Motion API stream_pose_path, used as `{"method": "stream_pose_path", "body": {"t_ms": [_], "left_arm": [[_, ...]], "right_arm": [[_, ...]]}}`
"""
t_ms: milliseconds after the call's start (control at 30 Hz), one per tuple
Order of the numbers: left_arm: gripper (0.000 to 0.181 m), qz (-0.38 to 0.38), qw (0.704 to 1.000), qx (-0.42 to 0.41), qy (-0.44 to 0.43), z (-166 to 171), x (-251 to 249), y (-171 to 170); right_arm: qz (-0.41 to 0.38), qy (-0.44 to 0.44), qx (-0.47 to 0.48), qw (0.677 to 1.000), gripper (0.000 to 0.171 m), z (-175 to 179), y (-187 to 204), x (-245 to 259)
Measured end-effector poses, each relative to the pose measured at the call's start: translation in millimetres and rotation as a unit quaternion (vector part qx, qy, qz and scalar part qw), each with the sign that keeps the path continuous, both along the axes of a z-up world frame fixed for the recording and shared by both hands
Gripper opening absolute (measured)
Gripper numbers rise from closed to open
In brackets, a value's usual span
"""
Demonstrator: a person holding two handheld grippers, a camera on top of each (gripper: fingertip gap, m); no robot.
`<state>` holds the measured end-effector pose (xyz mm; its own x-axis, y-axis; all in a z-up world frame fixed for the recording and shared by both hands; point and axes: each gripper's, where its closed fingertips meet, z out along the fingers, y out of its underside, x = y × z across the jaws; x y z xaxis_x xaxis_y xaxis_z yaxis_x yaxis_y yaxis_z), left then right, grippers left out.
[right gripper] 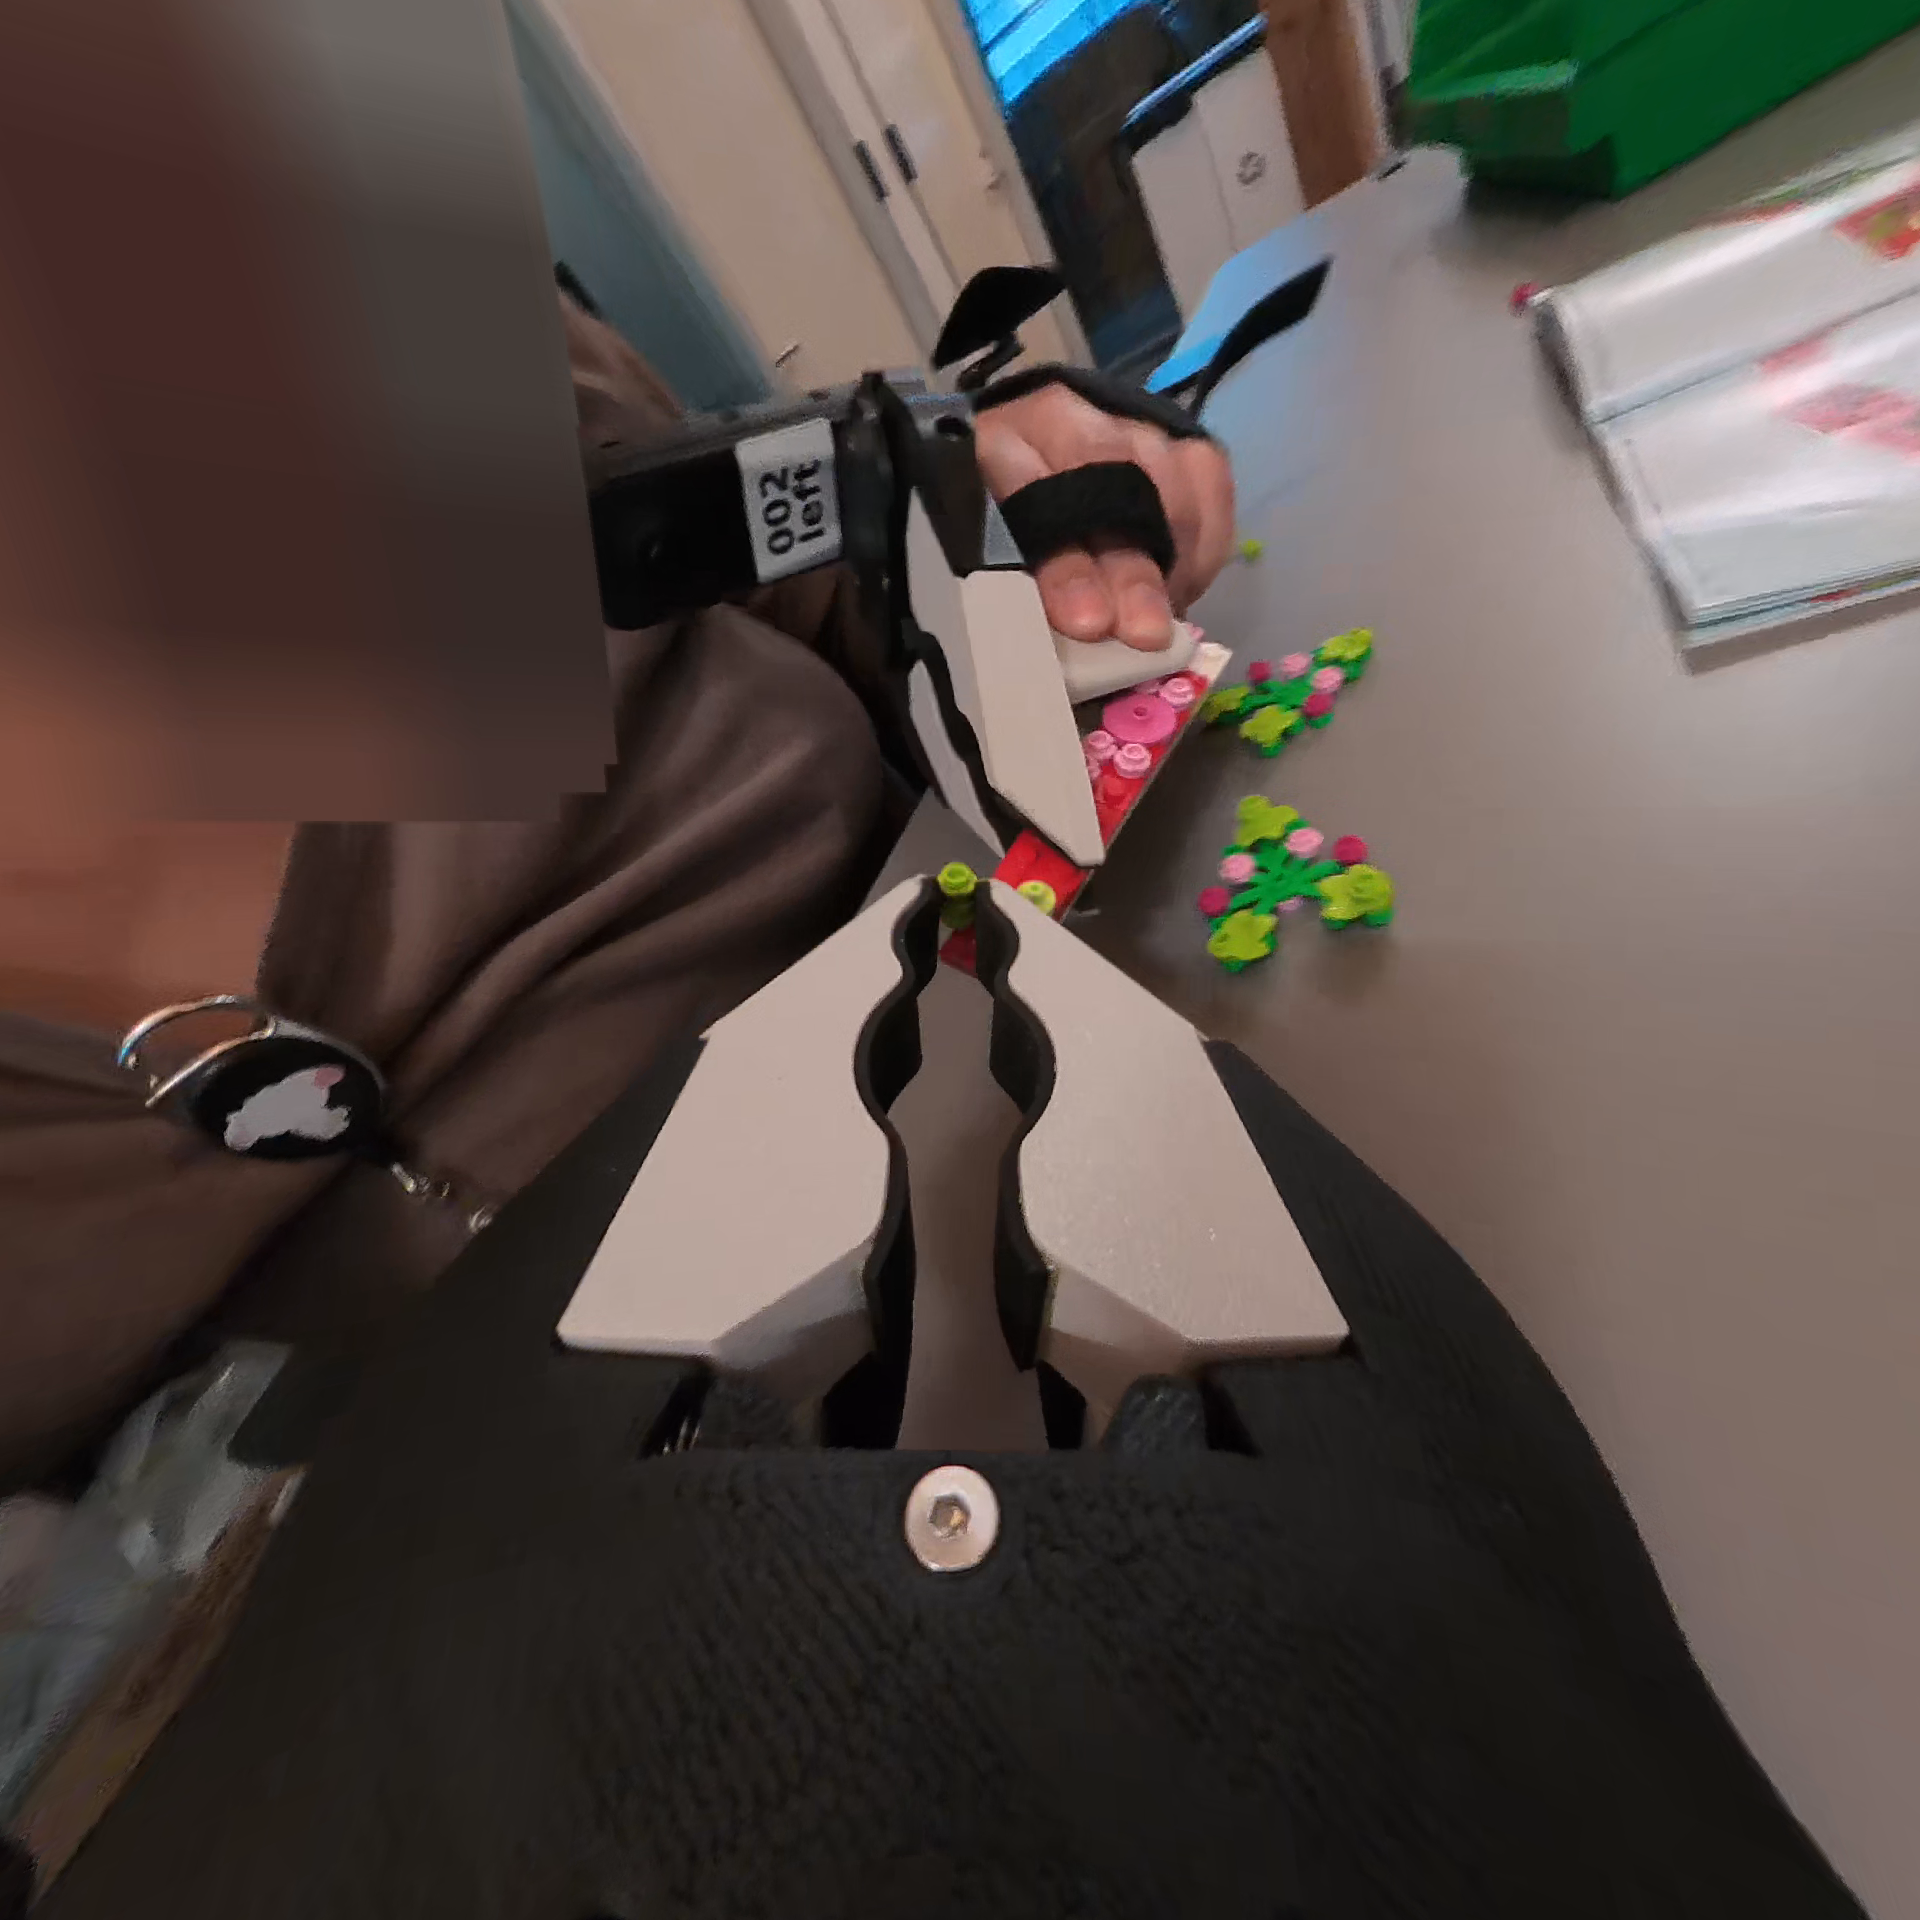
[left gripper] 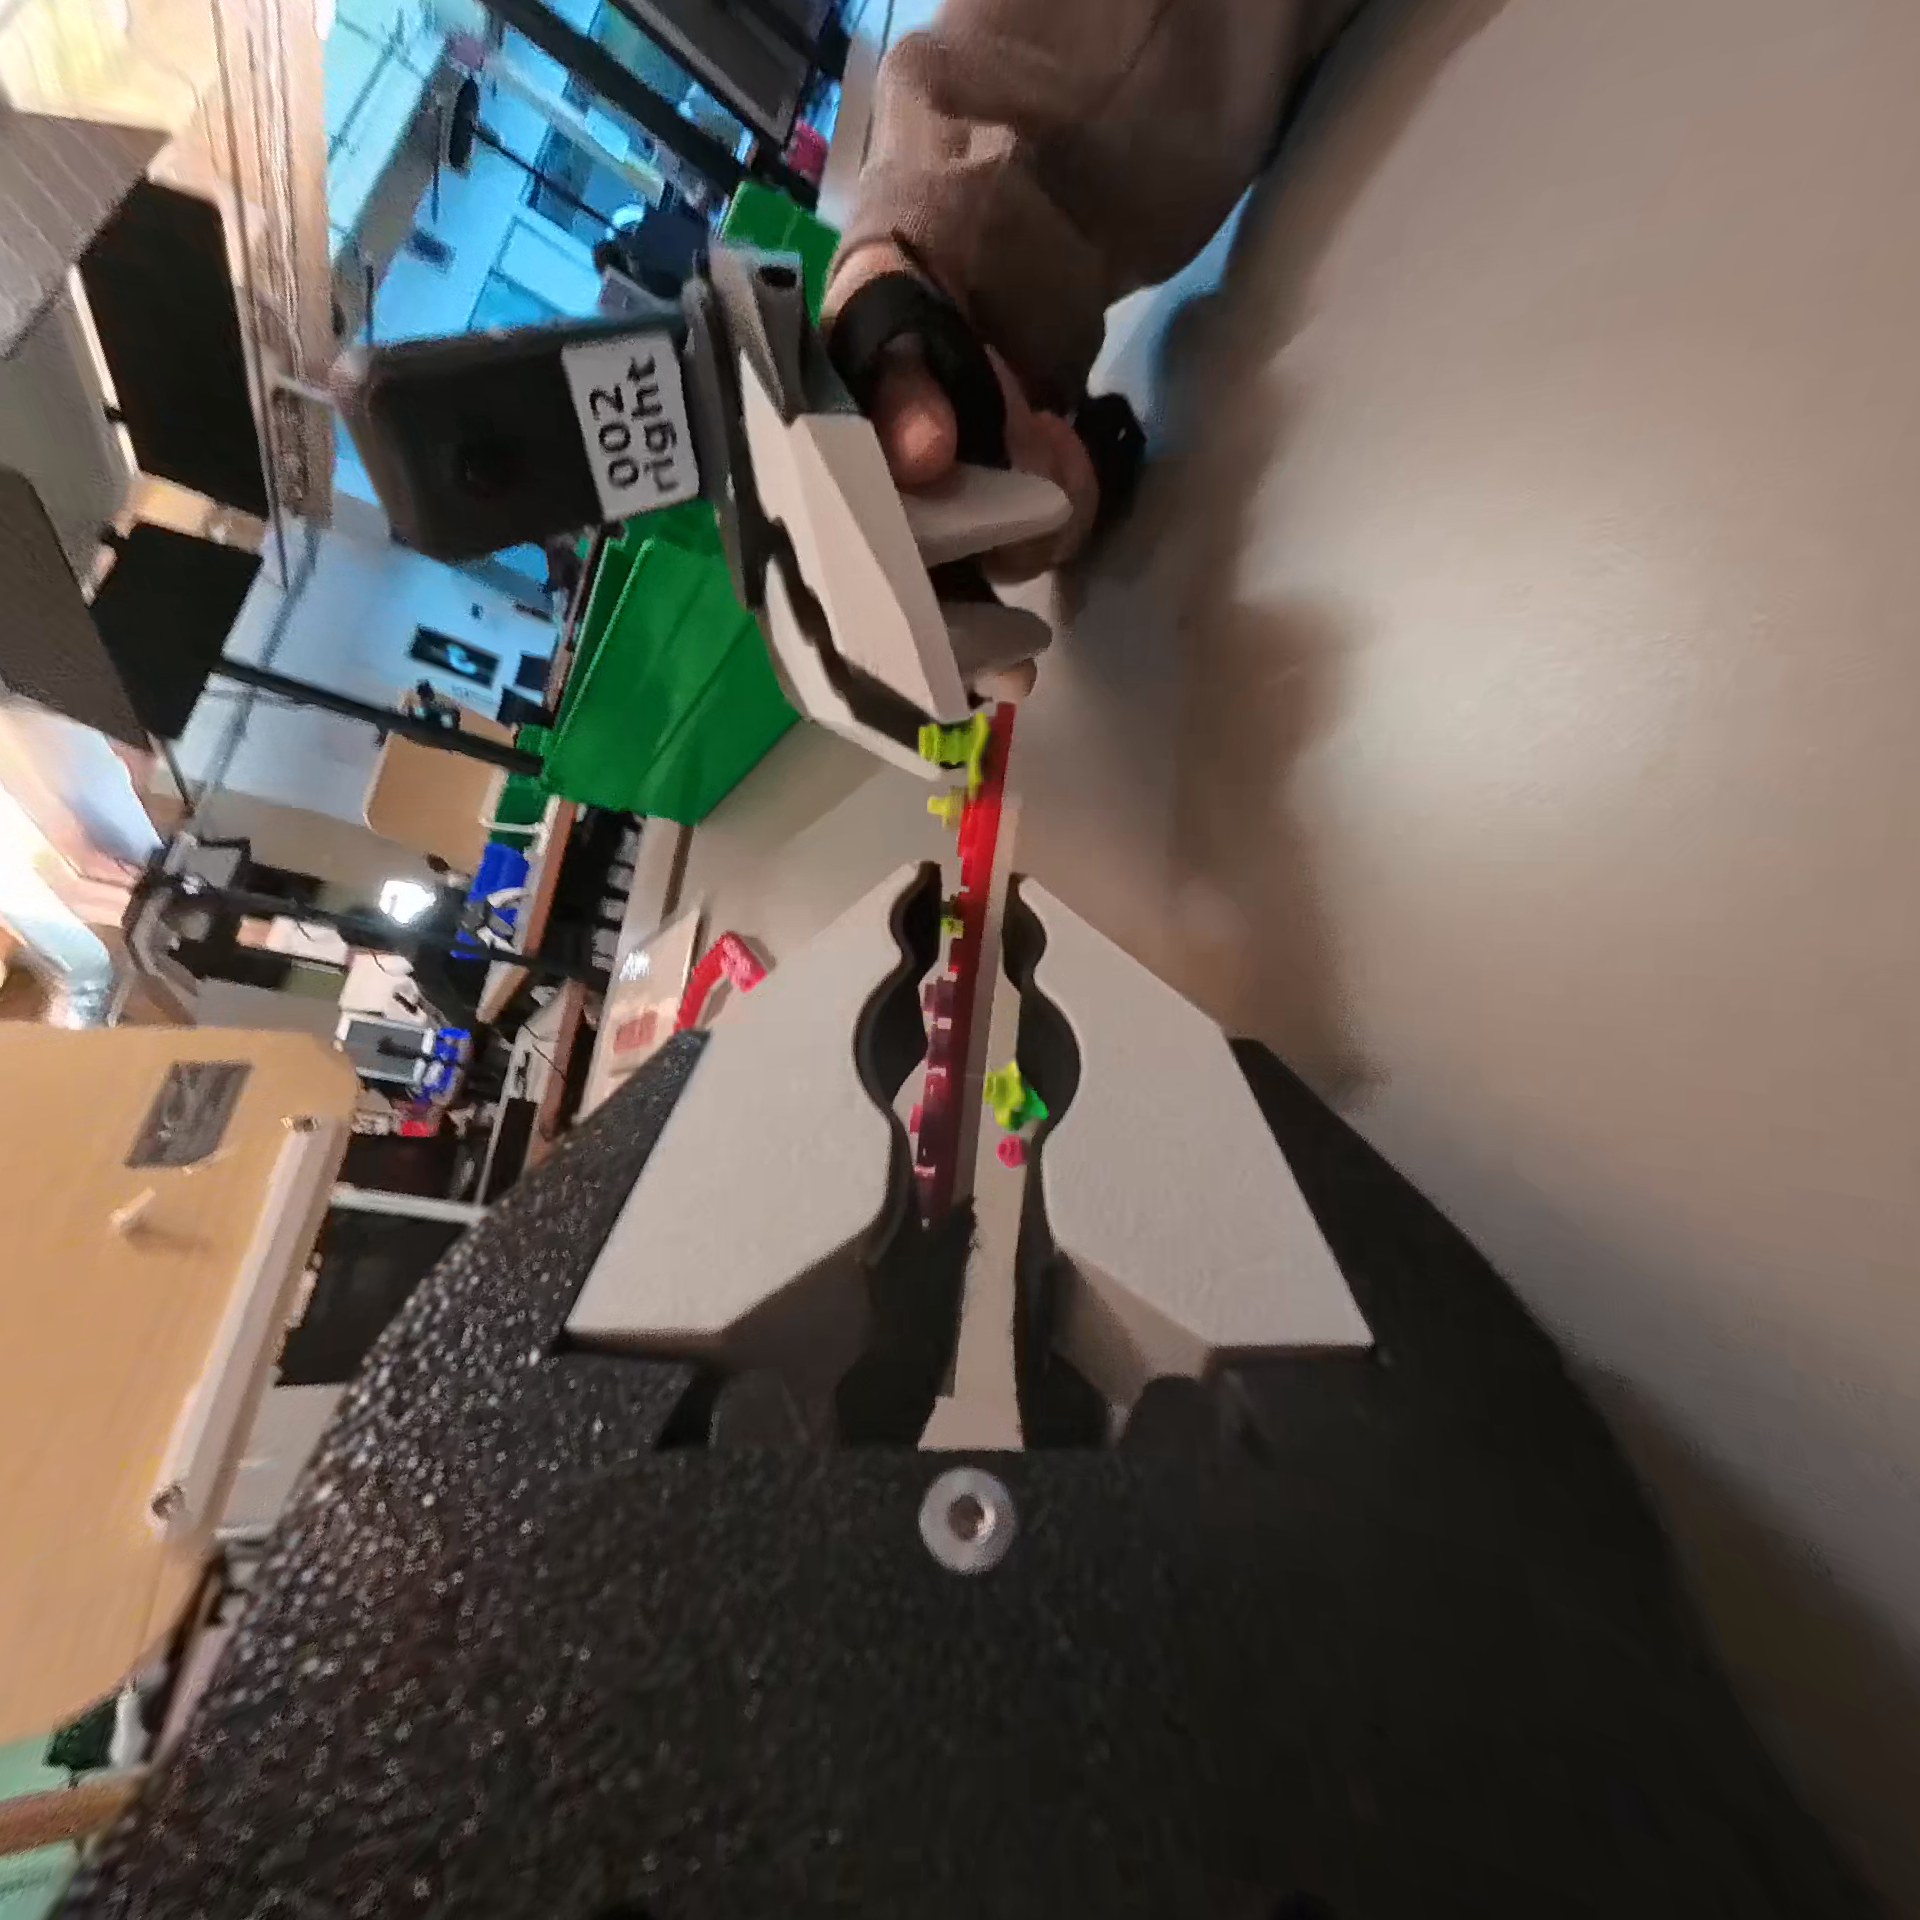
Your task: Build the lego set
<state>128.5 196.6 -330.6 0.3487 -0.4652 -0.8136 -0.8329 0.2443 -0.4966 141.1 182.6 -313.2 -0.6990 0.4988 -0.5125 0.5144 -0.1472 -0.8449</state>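
In the left wrist view my left gripper (left gripper: 971,883) is shut on a red lego plate (left gripper: 975,831), held edge-on just above the grey table (left gripper: 1558,727). The plate carries small lime studs. In the right wrist view the plate (right gripper: 1117,774) also carries pink round flower pieces (right gripper: 1138,717), with the left gripper (right gripper: 1081,847) clamped on it. My right gripper (right gripper: 961,883) is shut on a small lime piece (right gripper: 954,881) right at the plate's near end. From the left wrist view, the right gripper (left gripper: 951,753) holds the lime piece (left gripper: 951,738) against the plate's far end.
Two green leaf clusters with lime and pink flowers (right gripper: 1288,696) (right gripper: 1288,888) lie on the table beside the plate. An open instruction booklet (right gripper: 1766,416) lies farther right. A red curved piece (left gripper: 722,971) and green bins (left gripper: 665,675) sit beyond. A person's sleeve (right gripper: 623,935) is close on the left.
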Motion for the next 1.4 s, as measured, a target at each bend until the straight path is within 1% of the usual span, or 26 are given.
{"method": "stream_pose_path", "body": {"t_ms": [33, 67, 133, 200, 267, 333, 400, 433, 467, 533, 567, 633, 700, 800, 867, 967, 1067, 1200, 1300, 1400], "left_arm": [[0.008, -0.011, 1.0, 0.004, 0.01, -2, 5, -1], [0.008, -0.003, 1.0, 0.002, 0.017, -5, 5, 1], [0.008, -0.008, 1.0, 0.004, 0.015, -5, 6, 0], [0.008, -0.001, 1.0, 0.004, 0.01, -4, 4, 2], [0.008, 0.016, 0.999, 0.011, 0.029, -6, -4, 5], [0.008, 0.033, 0.997, 0.02, 0.065, -12, -12, 9], [0.008, 0.041, 0.992, 0.04, 0.112, -16, -18, 11], [0.008, 0.046, 0.989, 0.046, 0.132, -19, -20, 12], [0.008, 0.052, 0.986, 0.055, 0.148, -20, -21, 14], [0.009, 0.066, 0.981, 0.079, 0.165, -16, -24, 16], [0.009, 0.075, 0.98, 0.09, 0.161, -11, -26, 18], [0.009, 0.094, 0.98, 0.111, 0.136, 0, -31, 20], [0.009, 0.123, 0.978, 0.131, 0.106, 14, -43, 23], [0.008, 0.17, 0.972, 0.145, 0.066, 30, -70, 26], [0.008, 0.203, 0.966, 0.148, 0.055, 40, -93, 25], [0.009, 0.244, 0.955, 0.162, 0.054, 59, -124, 19], [0.008, 0.239, 0.956, 0.159, 0.068, 62, -141, 14], [0.008, 0.201, 0.963, 0.152, 0.1, 48, -156, 15], [0.009, 0.164, 0.969, 0.166, 0.076, 43, -157, 17], [0.009, 0.141, 0.973, 0.176, 0.039, 41, -159, 25]], "right_arm": [[0.015, 0.001, 0.006, 1.0, 0.004, -1, -5, 3], [0.022, 0.003, 0.025, 0.999, 0.004, -5, -9, 4], [0.027, 0.032, 0.061, 0.997, 0.004, -5, -14, 6], [0.02, 0.042, 0.06, 0.997, 0.004, -2, -11, 6], [0.011, 0.055, 0.031, 0.998, 0.004, 7, -5, 5], [-0.028, 0.082, 0.02, 0.996, 0.005, 14, 6, -4], [-0.107, 0.117, 0.042, 0.987, 0.005, 19, 28, -19], [-0.16, 0.143, 0.056, 0.975, 0.005, 24, 43, -27], [-0.225, 0.169, 0.077, 0.957, 0.005, 29, 62, -34], [-0.342, 0.211, 0.119, 0.908, 0.005, 38, 97, -40], [-0.388, 0.232, 0.142, 0.881, 0.005, 42, 111, -39], [-0.444, 0.285, 0.193, 0.828, 0.005, 52, 125, -33], [-0.45, 0.342, 0.264, 0.782, 0.005, 55, 121, -29], [-0.417, 0.388, 0.367, 0.735, 0.005, 50, 103, -31], [-0.401, 0.399, 0.406, 0.718, 0.005, 46, 96, -33], [-0.411, 0.382, 0.441, 0.7, 0.005, 40, 105, -35], [-0.429, 0.367, 0.475, 0.676, 0.005, 37, 115, -36], [-0.438, 0.342, 0.543, 0.629, 0.005, 30, 125, -38], [-0.463, 0.311, 0.593, 0.581, 0.005, 28, 143, -35], [-0.515, 0.269, 0.611, 0.538, 0.005, 31, 168, -25]]}}
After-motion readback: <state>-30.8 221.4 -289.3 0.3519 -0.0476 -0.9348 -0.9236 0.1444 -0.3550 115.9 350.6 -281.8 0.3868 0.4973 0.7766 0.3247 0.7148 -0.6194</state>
